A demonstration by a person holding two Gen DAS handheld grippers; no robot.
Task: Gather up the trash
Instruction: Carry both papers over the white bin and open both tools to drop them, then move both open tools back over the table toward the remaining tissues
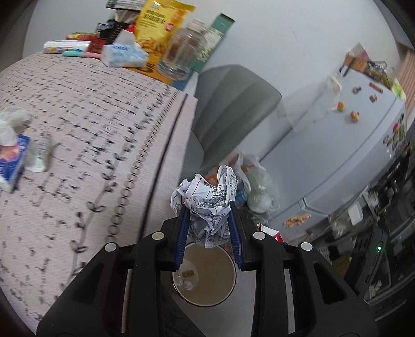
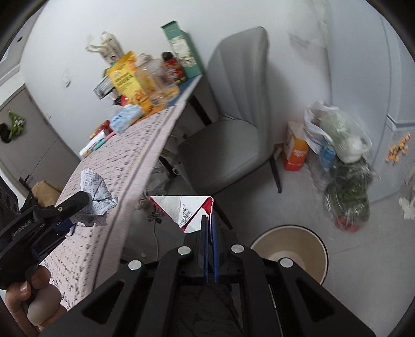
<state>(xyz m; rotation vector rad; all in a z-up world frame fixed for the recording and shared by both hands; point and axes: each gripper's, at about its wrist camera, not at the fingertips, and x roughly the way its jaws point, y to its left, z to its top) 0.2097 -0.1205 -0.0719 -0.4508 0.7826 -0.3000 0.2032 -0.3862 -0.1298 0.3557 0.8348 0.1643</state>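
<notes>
Left gripper: My left gripper (image 1: 207,215) has its blue pads partly apart and pressed on a crumpled ball of printed paper (image 1: 207,199). In the right wrist view the same gripper (image 2: 77,204) shows at the left, the paper (image 2: 96,191) sticking out past its tips, with a person's hand (image 2: 33,303) on the handle.

Right gripper: My right gripper (image 2: 210,220) has its pads almost together, pinching the edge of a flattened red and white carton (image 2: 186,210). The carton stands out beyond the tips, its white inside facing me.

Trash bin: A round bin with a tan lining (image 1: 207,277) sits on the floor directly under the left gripper; a few small scraps lie on its bottom. In the right wrist view its rim (image 2: 290,230) is just right of my right gripper, near me.

Table: A table with a pink patterned cloth (image 1: 90,129) fills the left side. At its far end stand a tissue pack (image 1: 122,54), a clear glass jar (image 1: 181,51) and a yellow snack bag (image 1: 158,23).

More trash on table: A blue packet (image 1: 13,160) and a crumpled white wad (image 1: 10,124) lie at the near left, blurred.

Chair: A grey padded chair (image 2: 228,129) is beside the table's far right edge.

Floor, far right: An orange carton (image 2: 295,150) and filled plastic bags (image 2: 342,145) stand by a pale fridge (image 1: 350,129).
</notes>
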